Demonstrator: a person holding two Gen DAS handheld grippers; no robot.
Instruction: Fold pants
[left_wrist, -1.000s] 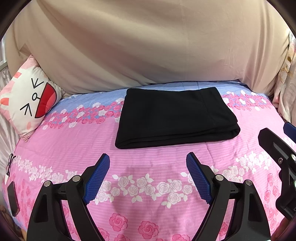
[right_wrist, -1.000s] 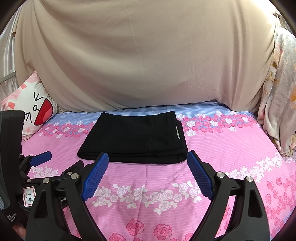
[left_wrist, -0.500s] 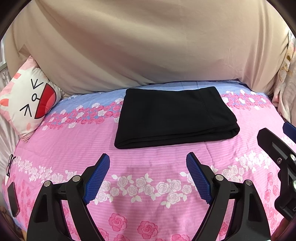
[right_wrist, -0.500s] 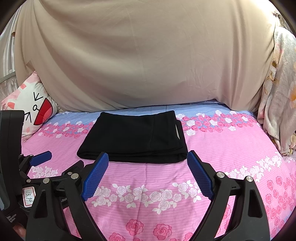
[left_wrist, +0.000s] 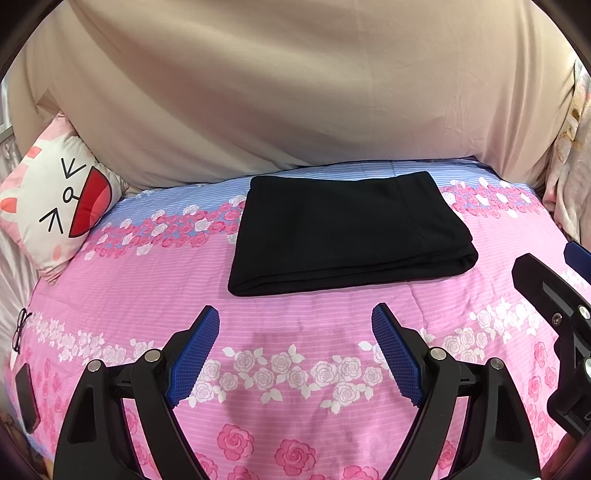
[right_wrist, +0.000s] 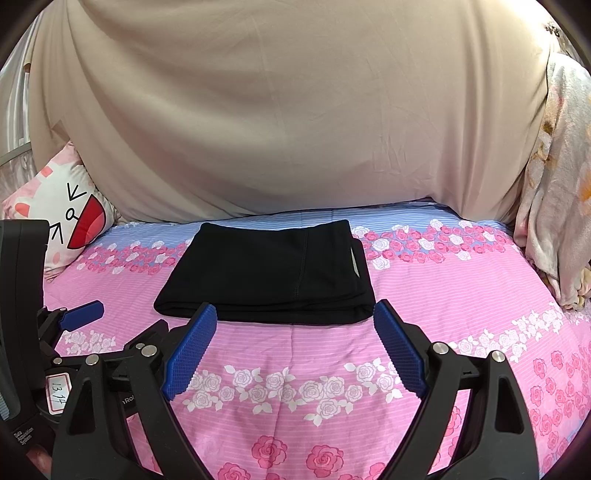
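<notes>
— Looking for the pants (left_wrist: 347, 232)? They are black and folded into a flat, neat pile. They lie in the middle of the frame, on the bed cover (left_wrist: 295, 325).

— What does the bed cover look like?

— It is pink with thin stripes and rows of pink and white roses. At the far edge, behind the pants, it turns blue.

— Is anything touching the pants?

— No. In the left wrist view the left claw (left_wrist: 295, 354) is low in the frame, on the near side of the pants. Its two blue pads (left_wrist: 194, 356) are wide apart with only bed cover between them. It holds nothing.

— And the other one?

— The right claw (right_wrist: 293, 354) is wide apart too, and it holds nothing. In the right wrist view its blue tips line up with the near edge of the pants, but I cannot tell if they touch it. You can also see part of this claw at the right edge of the left wrist view.

— What else is around?

— A big tan sheet (left_wrist: 295, 92) hangs behind the bed and fills the top of the frame. A white and pink pillow with a cat face (left_wrist: 55, 199) leans at the left. A pale cloth with flowers (right_wrist: 554, 184) hangs at the right edge. A pair of glasses (left_wrist: 18, 330) lies at the left edge of the bed.
</notes>
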